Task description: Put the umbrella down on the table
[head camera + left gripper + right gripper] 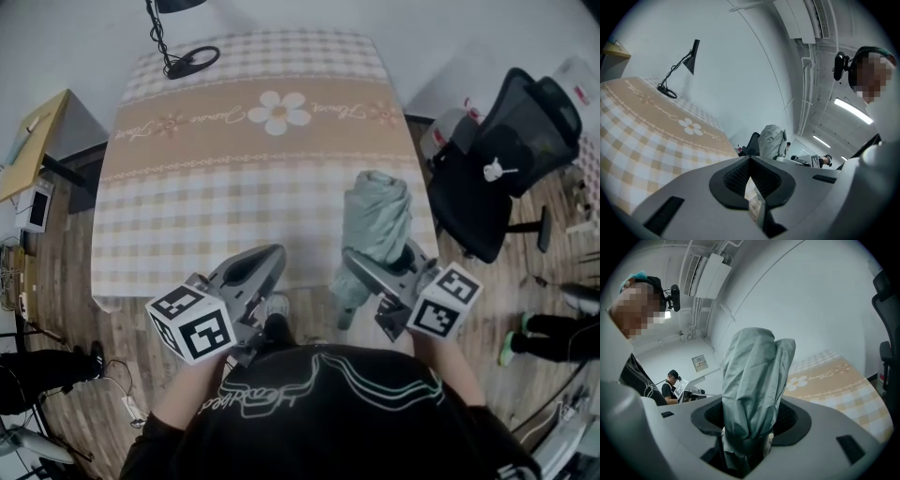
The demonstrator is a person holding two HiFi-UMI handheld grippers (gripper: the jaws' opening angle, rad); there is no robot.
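Near the table point(187, 187), the right gripper point(384, 264) clamps the umbrella point(380, 211), hiding its middle.

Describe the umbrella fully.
The umbrella is folded shut, its grey-green cloth loosely bunched and creased. The right claw clamps its lower part. The bulky end points away over the checked table's near right corner, and a short stub hangs out behind. Whether it touches the table is unclear.
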